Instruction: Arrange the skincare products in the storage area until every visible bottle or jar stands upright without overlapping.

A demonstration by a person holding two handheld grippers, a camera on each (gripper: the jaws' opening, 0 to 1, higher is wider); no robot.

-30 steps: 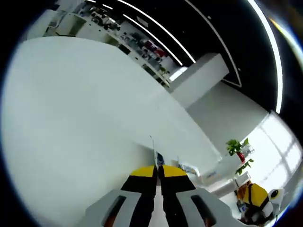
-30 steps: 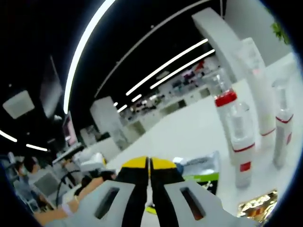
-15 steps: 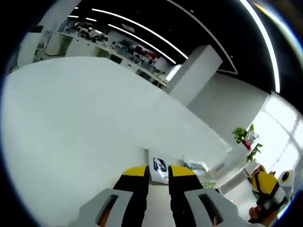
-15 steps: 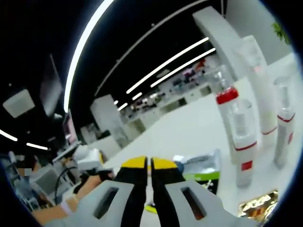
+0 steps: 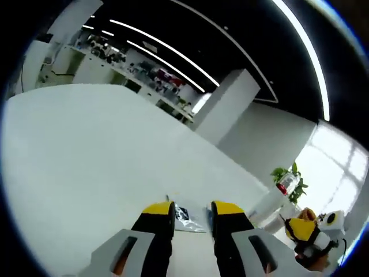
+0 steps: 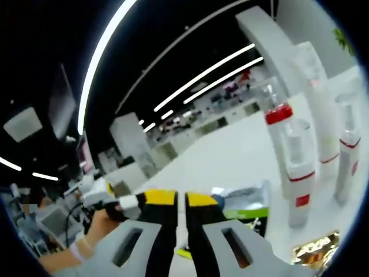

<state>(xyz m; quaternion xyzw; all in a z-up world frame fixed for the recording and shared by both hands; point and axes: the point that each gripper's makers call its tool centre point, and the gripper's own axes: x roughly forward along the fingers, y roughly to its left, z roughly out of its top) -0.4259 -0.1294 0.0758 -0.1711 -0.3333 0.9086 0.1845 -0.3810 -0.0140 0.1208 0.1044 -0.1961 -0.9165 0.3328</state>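
L hand-held gripper (image 5: 191, 212) spread above sachet (image 5: 183, 213) on desk (image 5: 86, 150); R hand-held gripper (image 6: 184, 199) pressed together. Keep clear of upright bottles (image 6: 291, 167).

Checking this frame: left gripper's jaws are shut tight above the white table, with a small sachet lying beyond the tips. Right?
Not quite. In the left gripper view the left gripper has its jaws apart, with a clear gap between the yellow tips, not shut tight. The rest holds: it is above the white table, and the small sachet lies flat just beyond the tips.
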